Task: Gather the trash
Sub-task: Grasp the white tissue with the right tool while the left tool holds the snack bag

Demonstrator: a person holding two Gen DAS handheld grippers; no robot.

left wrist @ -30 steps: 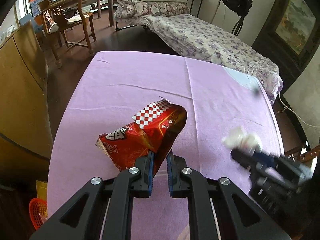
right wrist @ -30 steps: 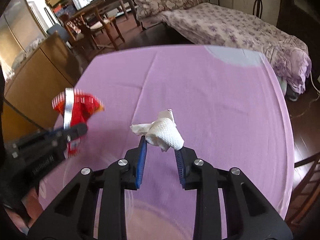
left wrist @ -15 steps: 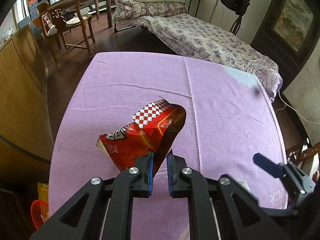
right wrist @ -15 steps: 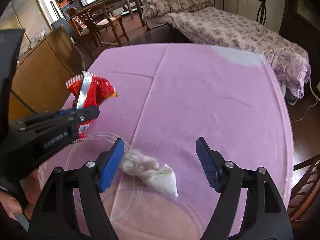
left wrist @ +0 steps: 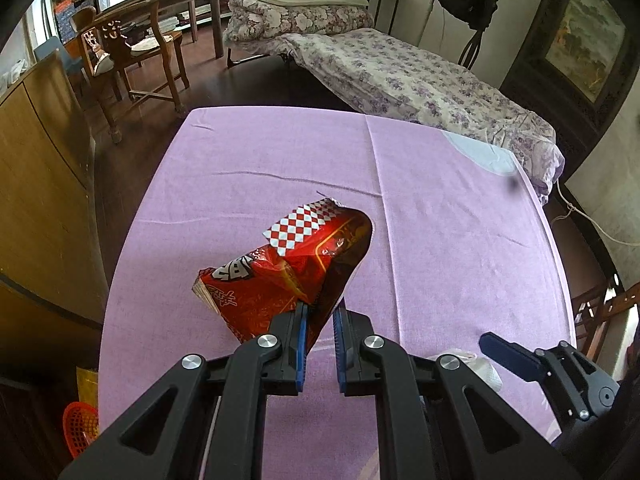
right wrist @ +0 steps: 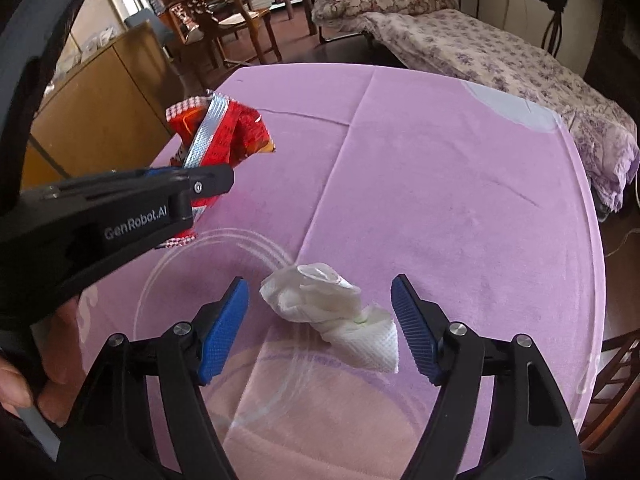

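Observation:
My left gripper [left wrist: 320,312] is shut on the lower corner of a red snack bag [left wrist: 288,276] and holds it just above the purple-clothed table [left wrist: 440,208]. The bag [right wrist: 236,136] and the left gripper [right wrist: 216,178] also show at the left of the right wrist view. A crumpled white tissue [right wrist: 332,312] lies loose inside a clear bowl [right wrist: 224,240]. My right gripper [right wrist: 320,292] hangs over it with its jaws closing. The tissue is between the blue pads [right wrist: 224,332], which do not touch it. The tissue [left wrist: 486,372] peeks out behind my left gripper's arm.
A flowered bed [left wrist: 400,72] stands beyond the table's far edge. A wooden chair [left wrist: 132,52] and a wooden cabinet [left wrist: 36,168] are at the left. An orange basket [left wrist: 80,426] sits on the floor at the lower left. A hand [right wrist: 16,384] grips the left tool.
My right gripper opened and let go of the tissue, which dropped into the clear bowl. The gripper shifted toward the left gripper. The left gripper and snack bag stayed put.

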